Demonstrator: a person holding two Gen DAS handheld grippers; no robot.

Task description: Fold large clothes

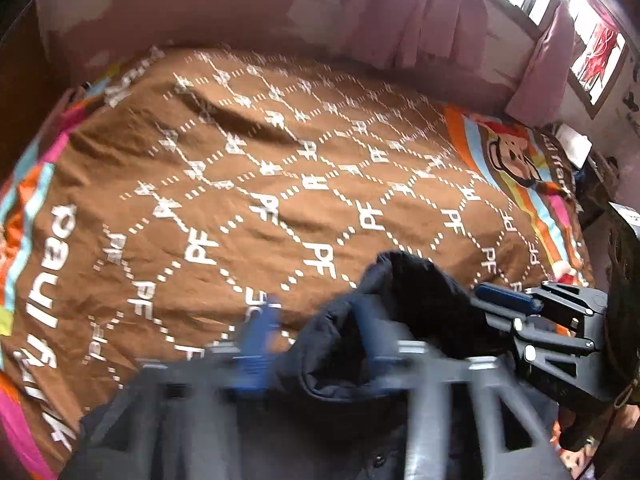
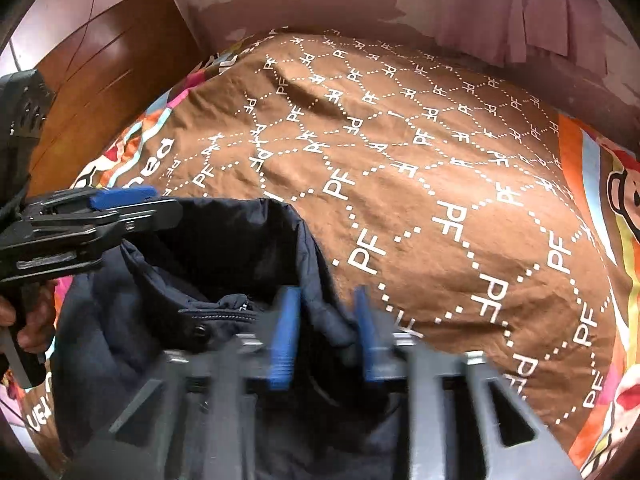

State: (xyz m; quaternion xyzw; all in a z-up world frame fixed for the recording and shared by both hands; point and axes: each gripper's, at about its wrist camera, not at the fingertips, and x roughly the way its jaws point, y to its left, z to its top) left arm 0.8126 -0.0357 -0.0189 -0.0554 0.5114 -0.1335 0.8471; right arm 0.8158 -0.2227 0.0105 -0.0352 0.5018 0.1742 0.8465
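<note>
Held bunched and unfolded above near edge of brown bedspread [image 2: 400, 160]: dark navy jacket [image 2: 224, 264], pinched in left gripper [image 1: 316, 344] and right gripper [image 2: 326, 336], both narrowed on fabric; no fold made, all folding outstanding.

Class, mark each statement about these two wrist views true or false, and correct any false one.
1. The garment is dark navy. True.
2. The bedspread is plain white. False: it is brown with white PF lettering.
3. The right gripper has jacket fabric between its blue fingers. True.
4. The curtains are green. False: they look pink.
5. The left gripper grips a book. False: it holds the garment.
</note>
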